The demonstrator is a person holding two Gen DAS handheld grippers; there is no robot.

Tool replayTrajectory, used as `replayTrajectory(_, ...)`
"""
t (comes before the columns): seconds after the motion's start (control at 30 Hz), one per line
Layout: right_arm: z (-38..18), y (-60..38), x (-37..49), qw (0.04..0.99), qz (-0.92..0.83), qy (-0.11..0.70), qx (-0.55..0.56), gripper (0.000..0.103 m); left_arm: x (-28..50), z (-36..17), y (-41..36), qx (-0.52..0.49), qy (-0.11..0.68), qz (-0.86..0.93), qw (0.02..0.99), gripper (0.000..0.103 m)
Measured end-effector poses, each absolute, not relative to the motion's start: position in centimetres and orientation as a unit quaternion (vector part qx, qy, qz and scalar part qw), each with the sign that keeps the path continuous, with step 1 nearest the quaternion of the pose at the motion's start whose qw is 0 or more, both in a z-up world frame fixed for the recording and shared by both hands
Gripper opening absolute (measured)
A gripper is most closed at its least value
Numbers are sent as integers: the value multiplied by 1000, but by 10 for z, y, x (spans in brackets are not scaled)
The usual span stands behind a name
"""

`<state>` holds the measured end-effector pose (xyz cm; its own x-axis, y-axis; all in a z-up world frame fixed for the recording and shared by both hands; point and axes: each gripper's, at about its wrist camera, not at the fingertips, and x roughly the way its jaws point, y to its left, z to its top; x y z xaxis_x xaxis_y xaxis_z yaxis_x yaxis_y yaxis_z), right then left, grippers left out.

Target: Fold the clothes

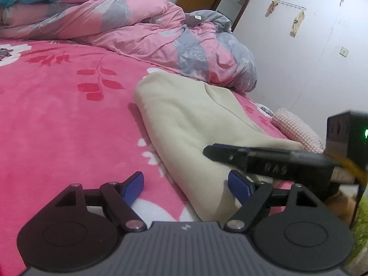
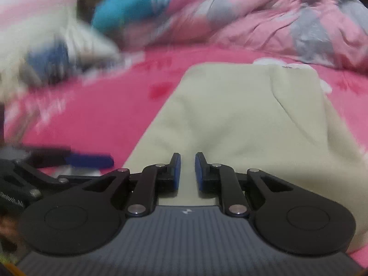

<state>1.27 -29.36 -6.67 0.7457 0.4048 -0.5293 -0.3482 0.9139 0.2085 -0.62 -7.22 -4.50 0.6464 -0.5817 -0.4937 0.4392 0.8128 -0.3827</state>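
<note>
Resting low on bed: two hand-held grippers, both empty.
Left gripper (image 1: 185, 186): jaws spread wide, blue pads apart, the near corner of the cream garment (image 1: 195, 133) between them.
Right gripper (image 2: 188, 171): jaws drawn narrow with a slim gap, hovering over the garment's near edge.
Beneath garment: pink floral blanket (image 1: 57, 105).
Farther ahead: rumpled pink-and-grey duvet (image 1: 161, 34).

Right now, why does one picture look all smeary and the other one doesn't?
In the right wrist view, motion blur smears the pile of clothes at upper left, while the cream garment and the right gripper stay fairly sharp. In the left wrist view, the pink bedspread and quilt look crisp; the fisheye bends the wall.
</note>
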Motion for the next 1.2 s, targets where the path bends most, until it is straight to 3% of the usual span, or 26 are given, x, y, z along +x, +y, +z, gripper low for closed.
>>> replayTrajectory(0.53, -35, -314, -45, 953, 152, 255, 52, 16, -14, -40, -75, -84, 305, -268, 910, 82)
replayTrajectory(0.67, -57, -328, -46, 954, 118, 272, 50, 15, -14, -41, -78, -82, 304, -269, 910, 82)
replayTrajectory(0.8, -58, -319, -45, 958, 109, 263, 31, 15, -20, -29, -77, -60, 279, -256, 923, 75)
replayTrajectory(0.9, -60, -322, -47, 959, 112, 259, 36, 15, -25, -12, -77, -46, 231, -262, 936, 75)
replayTrajectory(1.07, -62, -329, -48, 958, 120, 254, 63, 15, -2, 3, -95, -24, 202, -278, 939, 75)
replayTrajectory(1.2, -62, -328, -50, 958, 119, 252, 62, 15, 34, -8, -111, -13, 234, -287, 929, 71)
